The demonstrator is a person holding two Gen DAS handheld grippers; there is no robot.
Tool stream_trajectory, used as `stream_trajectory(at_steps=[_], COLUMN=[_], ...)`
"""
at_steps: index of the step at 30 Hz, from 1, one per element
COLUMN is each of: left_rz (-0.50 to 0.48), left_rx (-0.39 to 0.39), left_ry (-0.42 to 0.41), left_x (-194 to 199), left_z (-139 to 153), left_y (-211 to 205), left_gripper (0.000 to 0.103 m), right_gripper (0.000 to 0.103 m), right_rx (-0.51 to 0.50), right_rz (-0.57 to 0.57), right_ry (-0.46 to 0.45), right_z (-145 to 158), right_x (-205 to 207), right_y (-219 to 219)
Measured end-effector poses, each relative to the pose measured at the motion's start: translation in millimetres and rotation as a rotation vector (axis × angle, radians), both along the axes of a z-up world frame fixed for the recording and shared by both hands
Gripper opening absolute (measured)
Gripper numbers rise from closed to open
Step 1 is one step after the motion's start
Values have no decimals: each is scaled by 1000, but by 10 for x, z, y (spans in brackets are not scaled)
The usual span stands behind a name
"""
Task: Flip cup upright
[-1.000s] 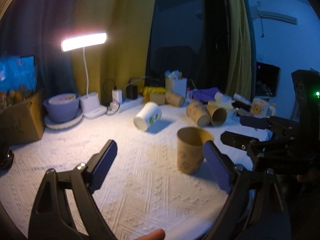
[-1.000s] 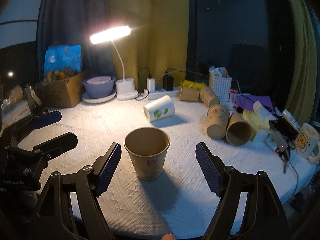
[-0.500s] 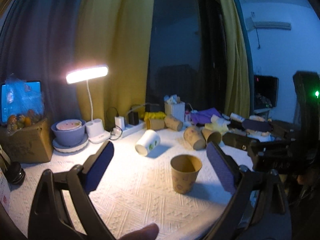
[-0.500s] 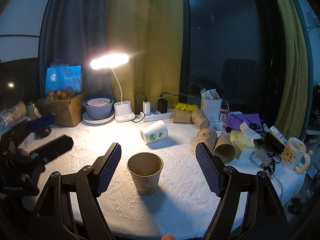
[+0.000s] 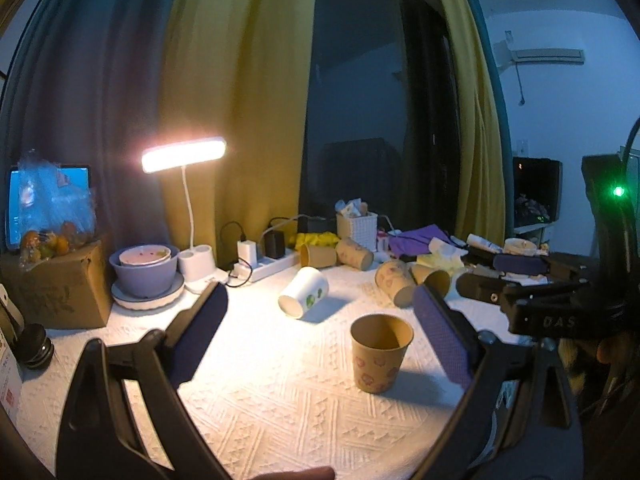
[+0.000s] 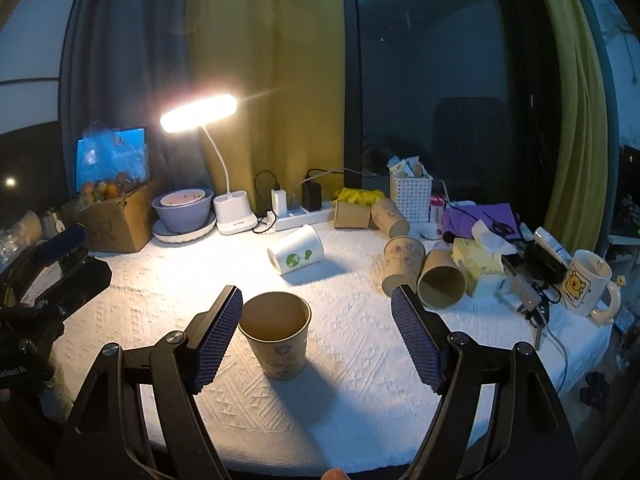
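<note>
A brown paper cup (image 5: 379,354) (image 6: 277,340) stands upright, mouth up, on the white textured tablecloth (image 5: 280,392) (image 6: 352,360). My left gripper (image 5: 320,320) is open and empty, held back from the cup, which shows between its fingers, nearer the right one. My right gripper (image 6: 316,320) is open and empty, with the cup just beyond its left finger. A white cup with a green print (image 5: 304,292) (image 6: 296,254) lies on its side further back. The right gripper shows in the left wrist view (image 5: 520,280), and the left gripper in the right wrist view (image 6: 60,256).
Several brown cups (image 6: 404,264) lie tipped at the back right, near a yellow tissue pack (image 6: 476,266) and a bear mug (image 6: 586,288). A lit desk lamp (image 6: 232,216), stacked bowls (image 6: 182,216), a cardboard box (image 6: 116,220), a power strip (image 6: 300,216) and a white basket (image 6: 412,196) line the back.
Both grippers have pulled back and up from the upright cup, which stays put. The right gripper has shifted to the right, so the cup now shows by its left finger.
</note>
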State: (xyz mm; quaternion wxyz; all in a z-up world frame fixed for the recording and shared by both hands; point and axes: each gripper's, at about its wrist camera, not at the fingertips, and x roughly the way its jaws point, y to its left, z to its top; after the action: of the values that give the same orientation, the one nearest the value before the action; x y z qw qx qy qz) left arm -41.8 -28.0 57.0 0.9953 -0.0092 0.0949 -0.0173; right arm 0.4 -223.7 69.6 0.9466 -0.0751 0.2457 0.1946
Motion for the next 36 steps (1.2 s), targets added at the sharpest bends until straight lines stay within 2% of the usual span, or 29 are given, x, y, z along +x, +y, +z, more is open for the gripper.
stream_trajectory(at_steps=[36], left_rz=[-1], left_rx=[-15], left_ry=[18], left_x=[19], left_z=[-37], left_y=[-31], left_gripper=[95], right_gripper=[80], right_rx=[-5], right_rz=[9], right_ry=[7], right_z=[-17], right_x=[26], right_y=[37])
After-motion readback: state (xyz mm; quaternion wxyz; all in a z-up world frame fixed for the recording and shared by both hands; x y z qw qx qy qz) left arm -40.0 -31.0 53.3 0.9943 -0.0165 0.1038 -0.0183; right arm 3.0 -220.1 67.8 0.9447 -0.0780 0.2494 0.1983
